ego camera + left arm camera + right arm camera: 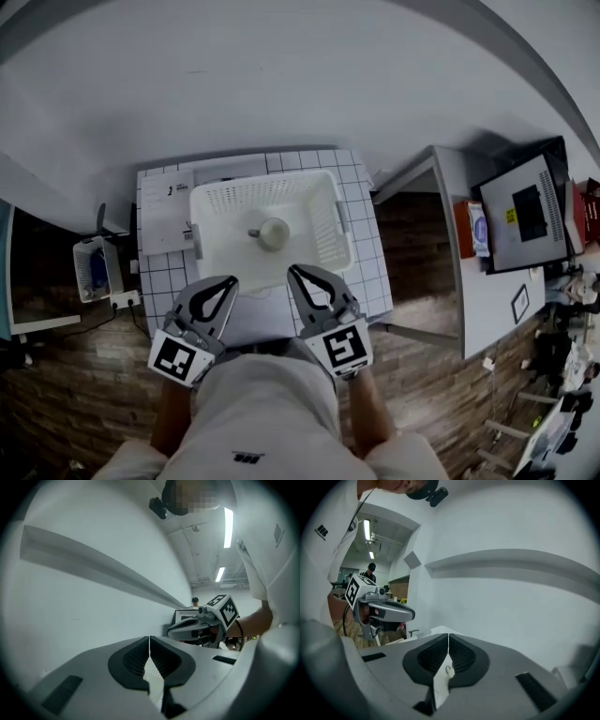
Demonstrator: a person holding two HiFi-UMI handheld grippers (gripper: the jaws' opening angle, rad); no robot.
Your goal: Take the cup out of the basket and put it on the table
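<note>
Broadly, a pale wall (281, 75) fills the upper half of the head view, and against it stands a worktop (367, 264) covered in a white grid pattern, with wood-patterned floor (56, 394) around it. To the right, well apart from it, is a grey side desk (450, 187) carrying a dark-framed screen (523, 214). A white perforated basket (225, 193) takes up most of the worktop's middle, its long side facing the person. Both grippers hover at the near edge of the worktop, just short of the basket's near wall: the left gripper (229, 280) toward the basket's left half, the right gripper (294, 271) toward its right, their tips angled in toward each other. Each gripper's own view shows its jaws pressed together with nothing pinched between them, the left gripper (149, 640) and the right gripper (448, 637) alike. A printed sheet of paper (167, 212) lies flat on the worktop just left of the basket. On the floor farther left sits a small crate (92, 267). The cup (273, 232) rests inside the basket near the centre of its floor, seemingly on its side, untouched by either gripper
</note>
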